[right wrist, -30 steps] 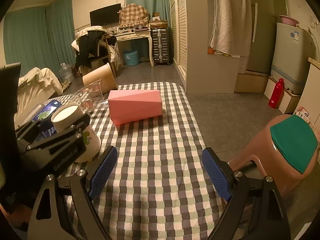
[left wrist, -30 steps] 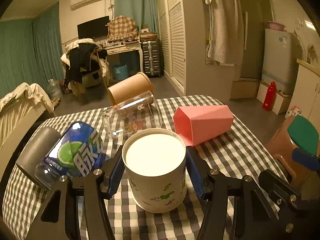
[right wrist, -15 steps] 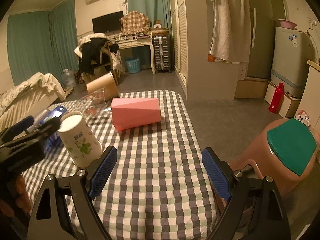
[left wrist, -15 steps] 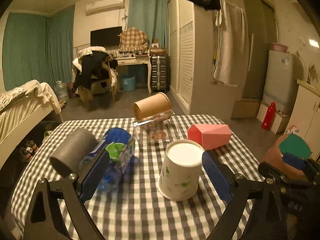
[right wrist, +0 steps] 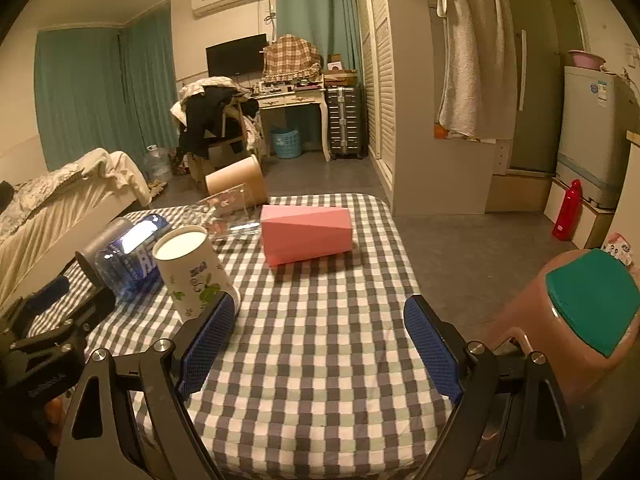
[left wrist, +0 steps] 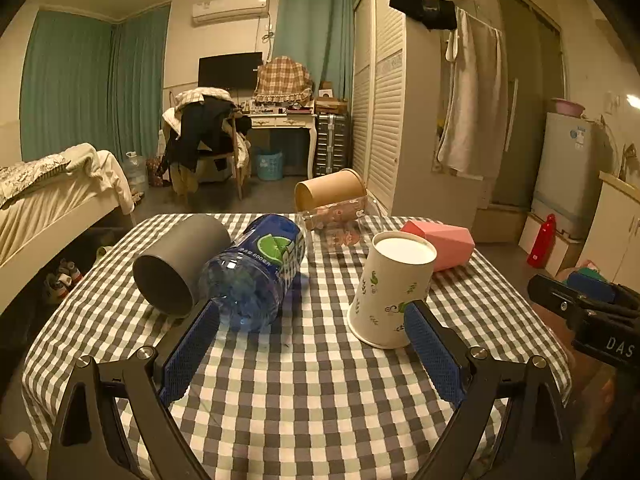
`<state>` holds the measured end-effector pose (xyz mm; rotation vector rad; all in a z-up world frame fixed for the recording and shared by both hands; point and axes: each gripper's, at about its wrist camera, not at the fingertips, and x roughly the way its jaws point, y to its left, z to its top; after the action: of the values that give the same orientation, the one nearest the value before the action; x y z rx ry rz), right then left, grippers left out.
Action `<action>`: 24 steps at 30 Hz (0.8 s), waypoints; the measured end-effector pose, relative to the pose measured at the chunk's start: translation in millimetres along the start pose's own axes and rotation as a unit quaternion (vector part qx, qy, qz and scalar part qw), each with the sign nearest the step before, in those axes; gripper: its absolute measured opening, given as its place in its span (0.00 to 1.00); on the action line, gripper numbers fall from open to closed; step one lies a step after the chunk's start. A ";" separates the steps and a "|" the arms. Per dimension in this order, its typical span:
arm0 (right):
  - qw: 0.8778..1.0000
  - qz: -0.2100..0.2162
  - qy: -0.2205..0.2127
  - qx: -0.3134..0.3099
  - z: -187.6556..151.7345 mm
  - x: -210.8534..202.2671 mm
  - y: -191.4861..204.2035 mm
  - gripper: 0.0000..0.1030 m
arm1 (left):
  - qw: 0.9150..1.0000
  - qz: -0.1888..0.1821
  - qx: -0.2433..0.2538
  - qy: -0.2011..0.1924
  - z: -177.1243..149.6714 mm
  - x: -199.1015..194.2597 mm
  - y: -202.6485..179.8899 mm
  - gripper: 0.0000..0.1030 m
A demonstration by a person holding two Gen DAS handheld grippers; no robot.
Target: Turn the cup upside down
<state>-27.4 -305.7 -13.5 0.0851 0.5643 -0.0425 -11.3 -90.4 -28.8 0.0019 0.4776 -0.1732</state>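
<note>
Left tool (left wrist: 312, 346) back from inverted cup (left wrist: 394, 288) (jaws wide)

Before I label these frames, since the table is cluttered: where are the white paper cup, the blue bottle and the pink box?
white paper cup (left wrist: 390, 292), left wrist view, printed side wall.
blue bottle (left wrist: 256, 276), left wrist view, clear body.
pink box (right wrist: 306, 234), right wrist view, long side face.
</note>
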 end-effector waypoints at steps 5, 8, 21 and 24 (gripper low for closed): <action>1.000 0.001 -0.002 -0.011 -1.5 1.5 7.4 0.88 | 1.000 0.002 -0.004 0.000 -2.0 -0.8 2.4 0.93; 1.000 0.001 0.000 -0.015 -1.7 1.5 9.0 0.89 | 1.000 0.005 -0.006 0.003 -2.5 -0.3 4.3 0.94; 1.000 -0.003 -0.009 -0.024 -1.4 -1.1 11.0 0.99 | 1.000 0.009 -0.010 -0.001 1.3 -3.4 4.3 1.00; 1.000 -0.003 -0.012 -0.025 -0.9 -1.9 11.9 1.00 | 1.000 0.009 -0.013 0.001 1.3 -3.7 4.8 1.00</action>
<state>-28.8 -293.8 -12.4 0.0350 0.5408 -0.0358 -13.1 -85.1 -26.2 -0.0189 0.4808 -0.1498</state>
